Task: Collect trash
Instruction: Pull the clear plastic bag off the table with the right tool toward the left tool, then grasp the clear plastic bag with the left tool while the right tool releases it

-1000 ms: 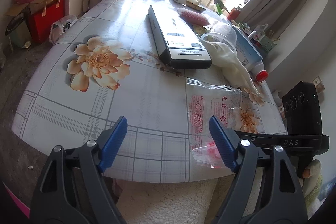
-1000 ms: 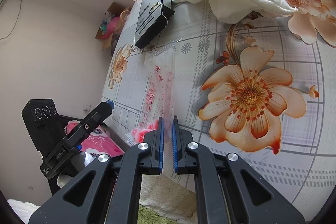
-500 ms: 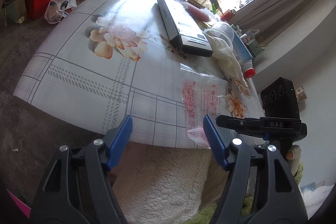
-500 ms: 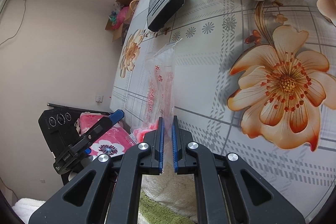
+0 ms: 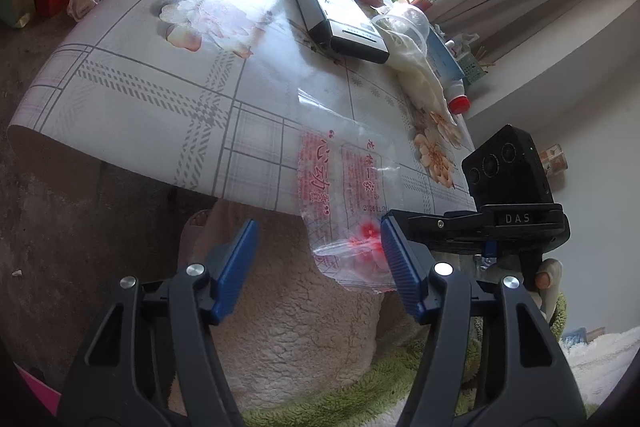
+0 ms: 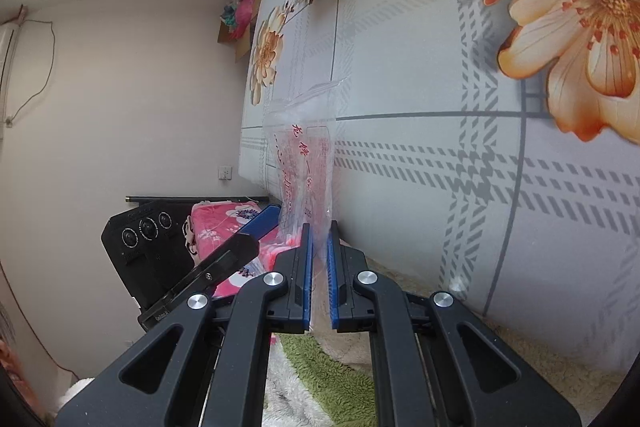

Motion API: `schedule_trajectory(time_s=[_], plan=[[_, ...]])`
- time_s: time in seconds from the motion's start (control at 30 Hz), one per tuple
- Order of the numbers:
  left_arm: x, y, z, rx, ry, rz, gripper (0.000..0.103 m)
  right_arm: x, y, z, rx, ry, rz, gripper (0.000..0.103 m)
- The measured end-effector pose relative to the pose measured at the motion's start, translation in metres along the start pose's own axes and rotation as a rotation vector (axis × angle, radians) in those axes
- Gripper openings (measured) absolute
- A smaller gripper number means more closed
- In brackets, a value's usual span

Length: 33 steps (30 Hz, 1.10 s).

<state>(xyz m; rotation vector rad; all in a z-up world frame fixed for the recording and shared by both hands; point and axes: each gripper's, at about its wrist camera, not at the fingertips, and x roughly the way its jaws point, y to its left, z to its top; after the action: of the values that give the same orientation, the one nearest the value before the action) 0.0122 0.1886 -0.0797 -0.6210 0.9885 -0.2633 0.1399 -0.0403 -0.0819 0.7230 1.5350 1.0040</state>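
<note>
clear plastic with red print, the bag [image 5: 340, 187] hangs half off the table [image 5: 160, 95] edge in the left view, crumpled and seemingly empty; the left gripper [image 5: 316, 267], jaws spread and lately narrowing, waits just beside its lower end. in the right view the right gripper [image 6: 319, 275] pinches that bag's [image 6: 304, 167] end off the table [image 6: 440, 147] edge. picked up, i'd judge; binning remains.
</note>
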Motion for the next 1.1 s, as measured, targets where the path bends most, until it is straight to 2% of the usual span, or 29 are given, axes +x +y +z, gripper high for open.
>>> schedule_trajectory(time_s=[0.13,0.2,0.27,0.33,0.47,0.57,0.83,0.97,1.03,1.1], plan=[[0.011,0.010,0.000,-0.074,0.023,-0.069,0.045,-0.001,0.001,-0.003,0.034,-0.001,0.029,0.007],[0.016,0.011,0.001,-0.092,0.031,-0.080,0.039,0.000,0.002,-0.005,0.047,0.004,0.047,0.007],[0.017,0.008,0.000,-0.091,0.032,-0.083,0.031,0.002,0.004,-0.007,0.050,0.007,0.056,0.007],[0.013,0.004,-0.001,-0.071,0.011,-0.068,0.028,0.001,0.006,-0.014,0.041,0.005,0.052,0.007],[0.005,0.001,-0.001,-0.060,-0.009,-0.045,0.014,-0.005,0.011,-0.016,0.011,0.007,0.044,0.007],[-0.004,0.000,-0.002,-0.053,-0.028,-0.038,0.007,-0.002,0.019,-0.013,-0.017,0.011,0.035,0.009],[-0.030,-0.024,0.006,0.030,-0.095,-0.043,0.002,-0.018,0.043,-0.004,-0.088,-0.039,0.050,0.011],[-0.031,-0.037,0.013,0.059,-0.121,-0.064,0.001,-0.033,0.054,-0.004,-0.132,-0.090,0.016,0.014],[-0.028,-0.043,0.017,0.073,-0.126,-0.059,0.000,-0.041,0.058,-0.004,-0.152,-0.125,-0.019,0.026],[-0.023,-0.049,0.021,0.093,-0.139,-0.059,0.000,-0.047,0.061,-0.006,-0.172,-0.157,-0.058,0.034]])
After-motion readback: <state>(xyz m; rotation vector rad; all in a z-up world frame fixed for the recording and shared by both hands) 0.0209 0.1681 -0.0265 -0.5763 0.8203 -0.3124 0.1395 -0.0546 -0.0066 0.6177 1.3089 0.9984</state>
